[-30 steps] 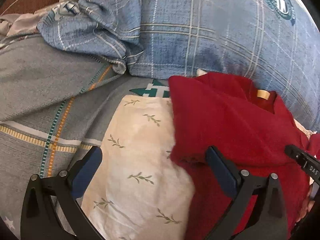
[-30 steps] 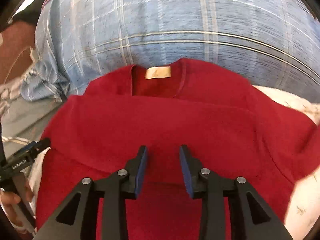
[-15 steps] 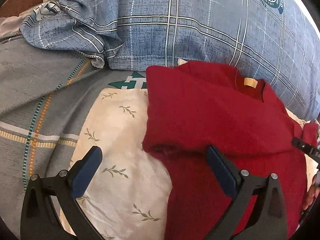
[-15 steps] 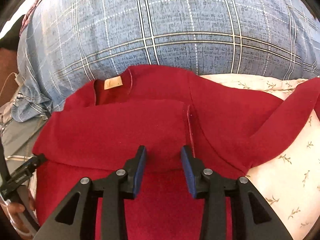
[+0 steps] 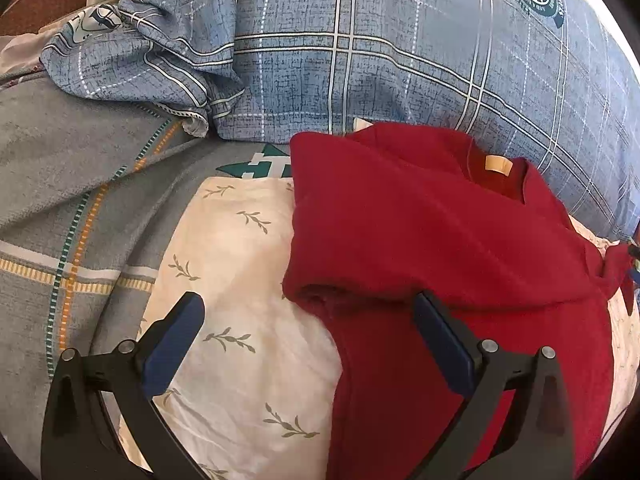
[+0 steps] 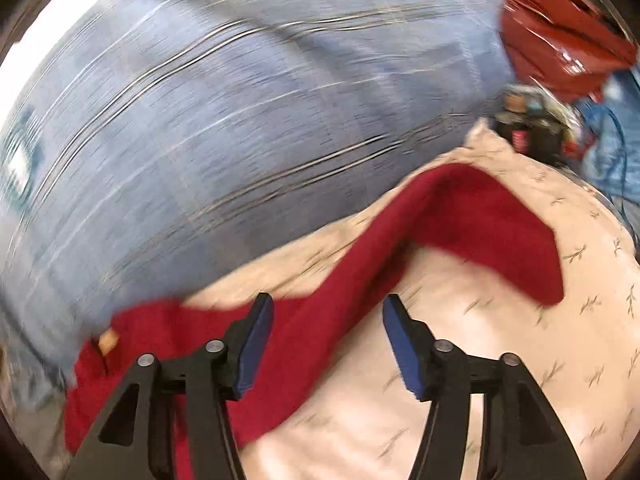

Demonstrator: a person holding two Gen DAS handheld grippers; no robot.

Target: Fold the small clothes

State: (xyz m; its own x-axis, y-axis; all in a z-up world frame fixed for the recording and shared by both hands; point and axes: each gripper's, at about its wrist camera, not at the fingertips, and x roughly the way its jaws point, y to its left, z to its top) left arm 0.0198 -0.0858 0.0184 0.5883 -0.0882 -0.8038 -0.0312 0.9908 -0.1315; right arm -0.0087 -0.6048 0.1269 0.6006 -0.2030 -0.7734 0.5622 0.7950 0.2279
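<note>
Both grippers' fingers spread wide, left gripper [image 5: 308, 320] over red shirt's [image 5: 440, 240] folded edge.

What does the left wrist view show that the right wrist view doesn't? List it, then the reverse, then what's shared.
Left wrist only: the grey striped blanket, the folded left sleeve and the open left gripper.
Right wrist only: the unfolded right sleeve, a red bag and the open right gripper.
Both: the red shirt, its neck label, the leaf-print cloth, the blue plaid pillow.
</note>
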